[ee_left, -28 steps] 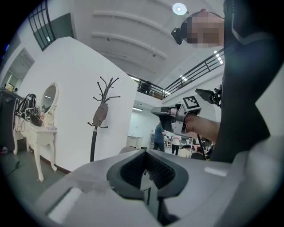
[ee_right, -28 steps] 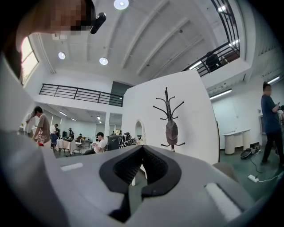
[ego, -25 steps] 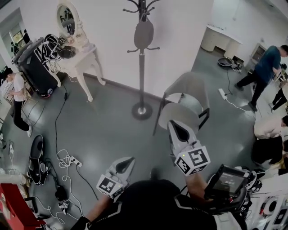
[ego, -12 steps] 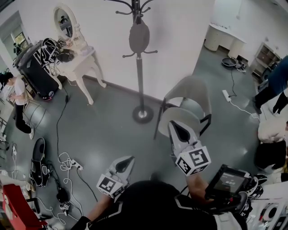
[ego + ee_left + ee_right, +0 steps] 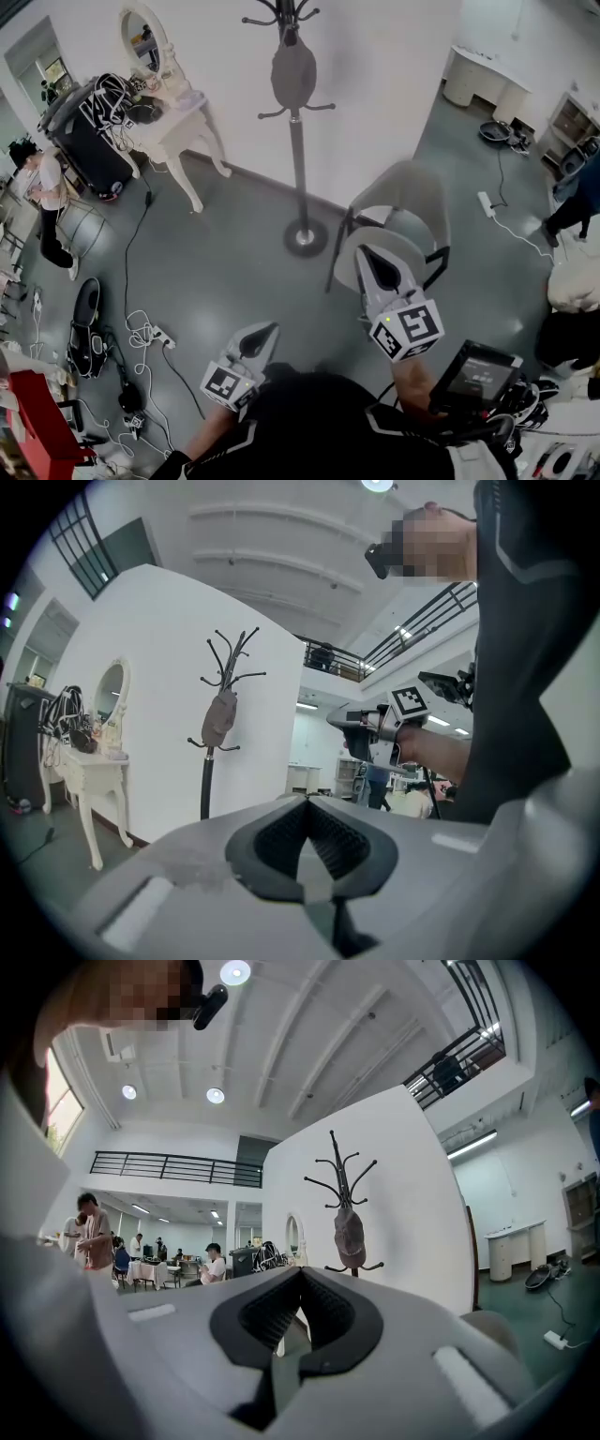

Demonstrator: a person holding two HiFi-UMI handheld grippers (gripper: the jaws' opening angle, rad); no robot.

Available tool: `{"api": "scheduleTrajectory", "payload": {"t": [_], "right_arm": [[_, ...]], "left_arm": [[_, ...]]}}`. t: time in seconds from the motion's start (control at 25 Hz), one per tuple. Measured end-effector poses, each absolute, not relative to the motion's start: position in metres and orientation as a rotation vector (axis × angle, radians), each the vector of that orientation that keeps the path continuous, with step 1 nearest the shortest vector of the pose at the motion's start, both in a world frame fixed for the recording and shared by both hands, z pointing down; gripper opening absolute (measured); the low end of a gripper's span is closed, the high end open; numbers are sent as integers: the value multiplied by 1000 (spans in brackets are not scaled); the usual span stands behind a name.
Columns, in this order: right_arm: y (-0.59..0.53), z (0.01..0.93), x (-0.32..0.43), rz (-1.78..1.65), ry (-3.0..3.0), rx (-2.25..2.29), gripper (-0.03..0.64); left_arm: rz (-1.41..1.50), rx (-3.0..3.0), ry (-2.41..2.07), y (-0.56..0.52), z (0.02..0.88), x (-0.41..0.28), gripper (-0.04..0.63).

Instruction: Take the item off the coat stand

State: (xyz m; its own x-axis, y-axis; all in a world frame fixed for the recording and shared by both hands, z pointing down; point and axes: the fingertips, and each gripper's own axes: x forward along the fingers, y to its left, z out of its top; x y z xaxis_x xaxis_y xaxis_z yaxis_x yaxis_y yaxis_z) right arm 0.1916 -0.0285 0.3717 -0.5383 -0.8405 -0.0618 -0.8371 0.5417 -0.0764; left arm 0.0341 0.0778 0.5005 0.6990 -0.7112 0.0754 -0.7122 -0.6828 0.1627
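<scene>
A black coat stand (image 5: pixel 298 159) rises by the white wall, and a grey-brown cap (image 5: pixel 293 70) hangs on it below the top hooks. The stand (image 5: pixel 206 780) and the cap (image 5: pixel 222 717) also show far off in the left gripper view. In the right gripper view the stand (image 5: pixel 343 1180) and the cap (image 5: pixel 350 1238) are likewise distant. My left gripper (image 5: pixel 262 336) is held low near my body, jaws shut and empty. My right gripper (image 5: pixel 377 265) points toward the stand from over a chair, also shut with nothing in it. Both are well short of the stand.
A grey chair (image 5: pixel 398 211) stands just right of the coat stand's base (image 5: pixel 306 237). A white dressing table with a mirror (image 5: pixel 173 122) and a black case (image 5: pixel 84 131) stand at the left. Cables (image 5: pixel 141 328) trail over the floor. A person (image 5: pixel 42 202) stands far left.
The head view has shifted a little, so the stand sits slightly lower and further right. The person at the right has walked nearly out of view. Both grippers stay shut and have hardly moved.
</scene>
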Motion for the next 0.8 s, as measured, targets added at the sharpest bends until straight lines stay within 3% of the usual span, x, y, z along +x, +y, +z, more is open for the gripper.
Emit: {"api": "scheduleTrajectory", "payload": {"t": [0.8], "right_arm": [[-114, 368, 136, -34, 2670, -1493, 9]], "left_arm": [[-1, 2754, -1132, -18, 500, -30, 0]]}}
